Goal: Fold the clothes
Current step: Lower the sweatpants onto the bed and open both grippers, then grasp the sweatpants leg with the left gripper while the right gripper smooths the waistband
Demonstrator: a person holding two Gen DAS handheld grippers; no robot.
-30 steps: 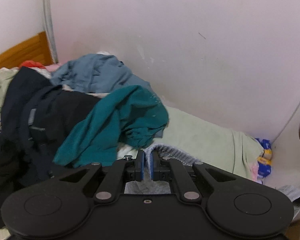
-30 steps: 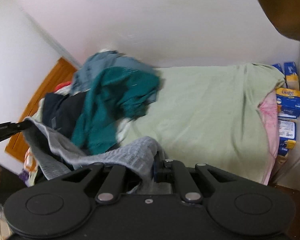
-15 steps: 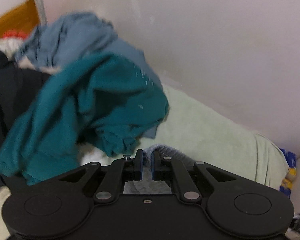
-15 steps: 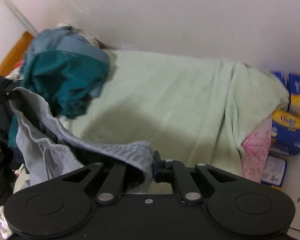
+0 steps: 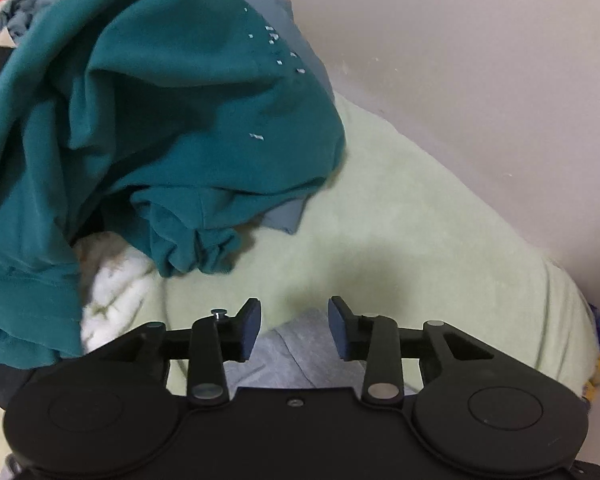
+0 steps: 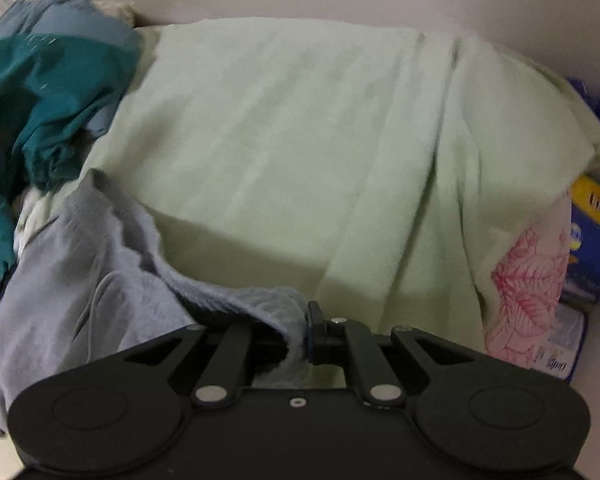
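Note:
A grey knit garment lies spread on the pale green bed sheet at the lower left of the right wrist view. My right gripper is shut on its edge, low over the sheet. In the left wrist view my left gripper is open, and a fold of the grey garment lies loose on the sheet just below and between its blue pads.
A pile of clothes fills the left: a teal garment on top, a blue-grey one behind it, something white under it. A wall runs close behind the bed. Blue and yellow packages stand at the bed's right end.
My left gripper has opened and let go of the grey garment. Both grippers have come down and forward toward the sheet, and the garment now lies on the bed.

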